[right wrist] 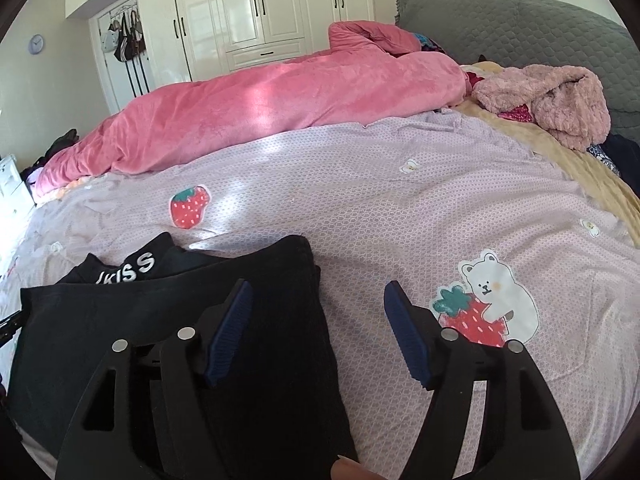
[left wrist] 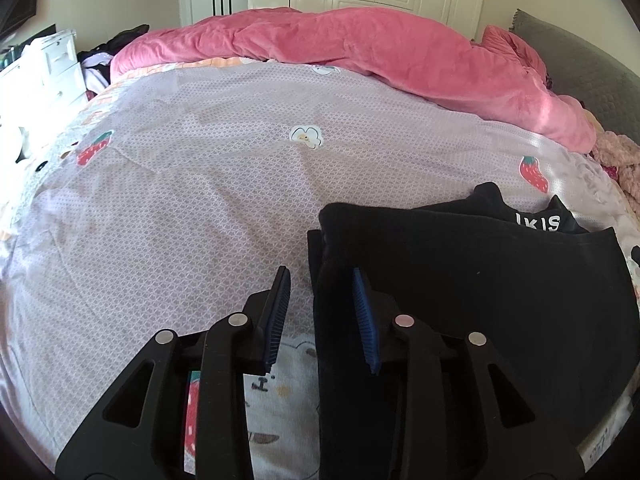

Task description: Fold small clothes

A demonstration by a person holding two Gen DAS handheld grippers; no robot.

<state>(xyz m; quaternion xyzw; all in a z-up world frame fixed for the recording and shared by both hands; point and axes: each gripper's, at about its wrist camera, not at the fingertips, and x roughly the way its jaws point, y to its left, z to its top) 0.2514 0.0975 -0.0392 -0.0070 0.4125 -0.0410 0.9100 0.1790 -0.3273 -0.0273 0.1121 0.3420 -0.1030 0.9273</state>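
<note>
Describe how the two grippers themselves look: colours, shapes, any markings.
The left gripper and the right gripper look alike: matte black plastic linkage arms with triangular cut-outs, round silver pins at the joints, and dark blue ribbed pads on the inner finger faces. No cables, labels or sleeves show.

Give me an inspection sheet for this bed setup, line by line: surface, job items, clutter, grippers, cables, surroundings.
Surface: lilac bedsheet printed with strawberries and bears, lightly wrinkled.
Job's things: black garment with white lettering, lying partly folded on the sheet near both grippers.
Clutter: pink blanket bunched along the far side; fuzzy pink garment heaped by the headboard.
Grippers: left gripper with jaws open around the garment's left edge; right gripper with jaws open over its right edge, nothing clamped.
Cables: nothing seen.
Surroundings: white wardrobe, grey headboard, wall clock, bags hanging by the door.
</note>
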